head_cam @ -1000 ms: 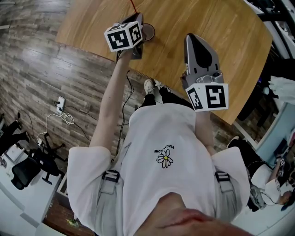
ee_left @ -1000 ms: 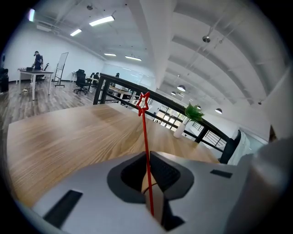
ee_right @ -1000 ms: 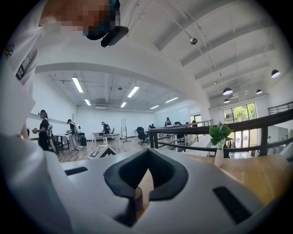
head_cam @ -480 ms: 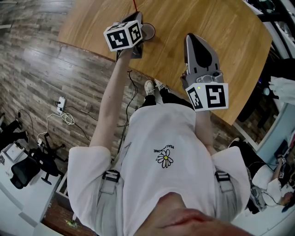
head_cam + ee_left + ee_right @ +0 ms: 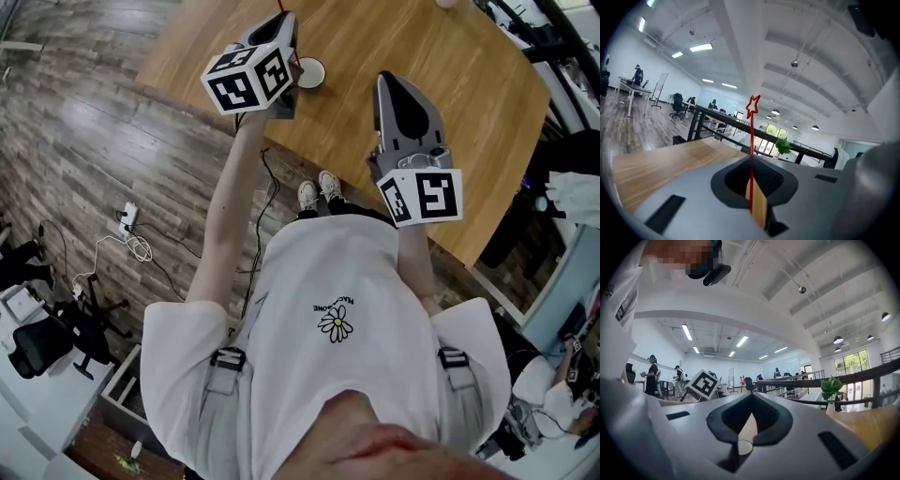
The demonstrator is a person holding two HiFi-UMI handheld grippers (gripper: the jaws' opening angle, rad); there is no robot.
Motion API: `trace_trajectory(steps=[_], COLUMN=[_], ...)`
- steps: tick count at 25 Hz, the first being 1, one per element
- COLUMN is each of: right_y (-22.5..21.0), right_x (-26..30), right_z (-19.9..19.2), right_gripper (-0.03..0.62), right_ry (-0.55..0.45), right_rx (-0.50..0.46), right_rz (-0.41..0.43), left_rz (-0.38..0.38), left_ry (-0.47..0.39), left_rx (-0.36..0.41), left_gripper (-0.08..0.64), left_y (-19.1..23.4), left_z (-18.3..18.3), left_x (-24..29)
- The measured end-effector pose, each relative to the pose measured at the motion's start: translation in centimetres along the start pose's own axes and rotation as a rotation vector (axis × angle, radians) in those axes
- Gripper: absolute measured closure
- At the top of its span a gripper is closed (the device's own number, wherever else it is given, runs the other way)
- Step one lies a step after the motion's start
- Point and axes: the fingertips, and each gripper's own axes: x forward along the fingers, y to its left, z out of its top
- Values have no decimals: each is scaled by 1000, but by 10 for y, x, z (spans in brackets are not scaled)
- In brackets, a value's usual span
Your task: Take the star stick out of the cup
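My left gripper (image 5: 284, 23) is held over the far part of the wooden table (image 5: 450, 112). It is shut on the thin red star stick (image 5: 751, 154), which stands upright between the jaws with its star (image 5: 753, 106) on top. In the head view only a short red piece of the stick (image 5: 278, 8) shows above the gripper; its lower end is hidden. The white cup (image 5: 310, 72) stands on the table just right of that gripper. My right gripper (image 5: 394, 80) hovers nearer me, shut and holding nothing (image 5: 749, 411).
The table's near edge runs diagonally below both grippers. Beyond it is plank floor with the person's shoes (image 5: 319, 187), cables and a socket strip (image 5: 129, 225), and an office chair (image 5: 37, 347). A potted plant (image 5: 831, 389) stands far right.
My left gripper has risen toward the camera and shifted slightly left with the stick. The cup now shows whole beside it. The right gripper has stayed put.
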Motion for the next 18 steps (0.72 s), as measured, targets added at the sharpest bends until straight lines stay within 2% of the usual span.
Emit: trace_trajectory(steps=[7,10,14,18], right_y=[22,32,46,54], right_x=[-3,-3,-6,-14], right_z=[19,27,37,37], right_gripper=[584,584,584,584], right_ry=[-52,-77,-105,-113], right_rx=[-25,-33,-38,-70], right_rz=[57,88,113,139], left_rz=[-34,3,58,127], left_ry=[-252,-360,-494,-575], left_rx=[160,251,394,447], left_gripper=[532,532,532,532], left_y=[-48,-63,-83,-104], left_z=[84,108,112,99], left_x=[-70,-109,-162,-207])
